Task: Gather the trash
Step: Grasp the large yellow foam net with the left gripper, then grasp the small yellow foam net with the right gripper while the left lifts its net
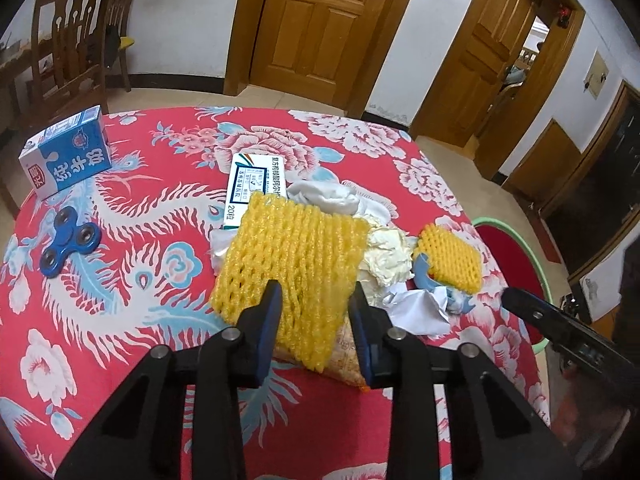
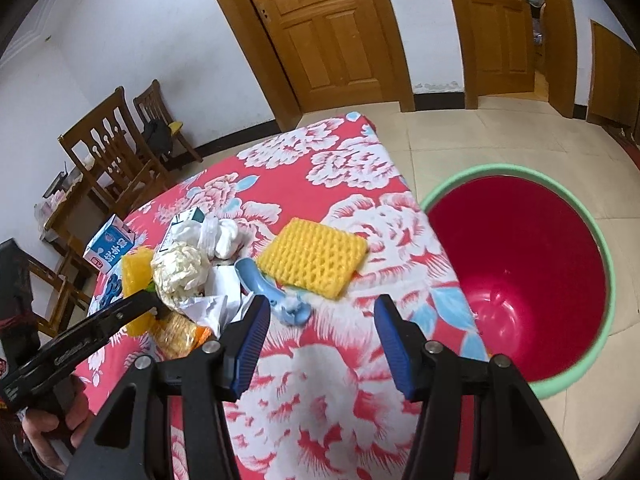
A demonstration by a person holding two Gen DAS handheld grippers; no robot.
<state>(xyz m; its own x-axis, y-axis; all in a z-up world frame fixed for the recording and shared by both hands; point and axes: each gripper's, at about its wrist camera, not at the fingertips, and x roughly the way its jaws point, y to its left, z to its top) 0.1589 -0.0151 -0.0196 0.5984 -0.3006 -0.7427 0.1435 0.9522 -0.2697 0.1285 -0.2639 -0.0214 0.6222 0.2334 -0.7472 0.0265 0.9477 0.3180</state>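
Note:
A heap of trash lies on the red flowered tablecloth (image 1: 120, 340). My left gripper (image 1: 316, 300) has its jaws apart around the near end of a large yellow foam net (image 1: 292, 256); whether the pads touch it I cannot tell. Under the net lies an orange snack wrapper (image 1: 348, 356). Beside it are cream crumpled tissue (image 1: 388, 256), white crumpled paper (image 1: 416, 308) and a white medicine box (image 1: 252, 180). My right gripper (image 2: 320, 320) is open and empty, just short of a small yellow foam net (image 2: 312, 256) and a blue plastic piece (image 2: 272, 292). A red bin with a green rim (image 2: 520, 280) stands right of the table.
A blue milk carton (image 1: 66, 156) and a blue fidget spinner (image 1: 68, 246) sit at the table's left. Wooden chairs (image 1: 72, 48) stand behind it. Wooden doors (image 1: 320, 20) line the far wall. The table's right edge borders the bin on a tiled floor (image 2: 480, 136).

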